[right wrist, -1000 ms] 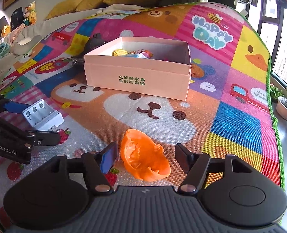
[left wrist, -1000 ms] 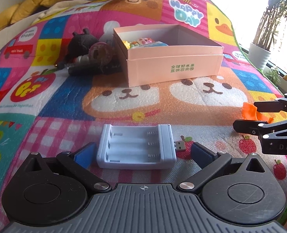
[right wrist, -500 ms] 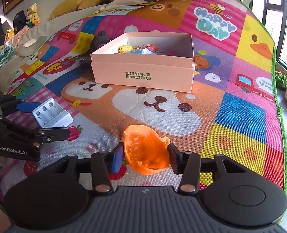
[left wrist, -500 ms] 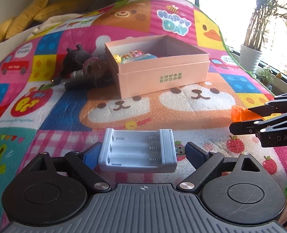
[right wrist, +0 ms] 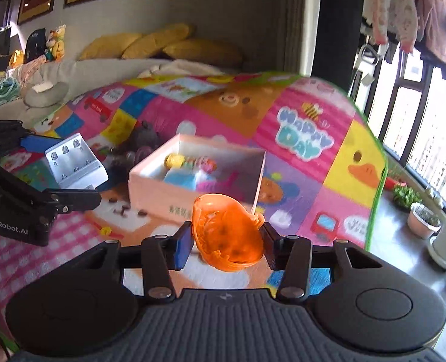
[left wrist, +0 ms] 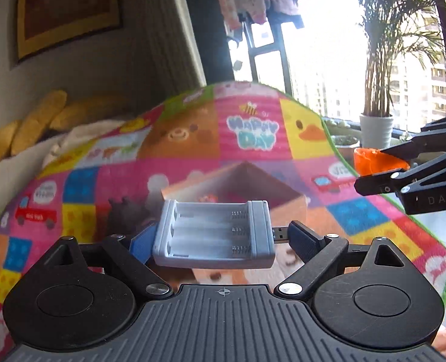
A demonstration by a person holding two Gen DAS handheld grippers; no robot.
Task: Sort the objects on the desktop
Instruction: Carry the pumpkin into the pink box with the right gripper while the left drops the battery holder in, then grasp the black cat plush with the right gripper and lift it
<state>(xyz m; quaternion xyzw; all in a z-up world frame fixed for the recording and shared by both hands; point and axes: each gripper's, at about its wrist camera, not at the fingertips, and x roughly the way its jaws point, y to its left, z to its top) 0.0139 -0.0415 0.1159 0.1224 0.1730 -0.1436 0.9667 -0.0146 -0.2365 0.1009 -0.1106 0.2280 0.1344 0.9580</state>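
Observation:
My left gripper is shut on a white battery charger with a USB plug, held lengthwise above the colourful play mat. My right gripper is shut on an orange plastic shell, also off the mat. The open pink box with several small toys inside lies beyond both grippers; in the left wrist view the pink box is blurred behind the charger. The charger shows at the left of the right wrist view, and the orange shell at the right of the left wrist view.
A dark plush toy and small dark items lie left of the box. Yellow cushions sit at the mat's far end. Potted plants stand on the floor by the window, right of the mat's green edge.
Both grippers closed on their objects, the left on the charger and the right on the orange shell, and lifted them off the mat. Both views tilted upward toward wall and window.

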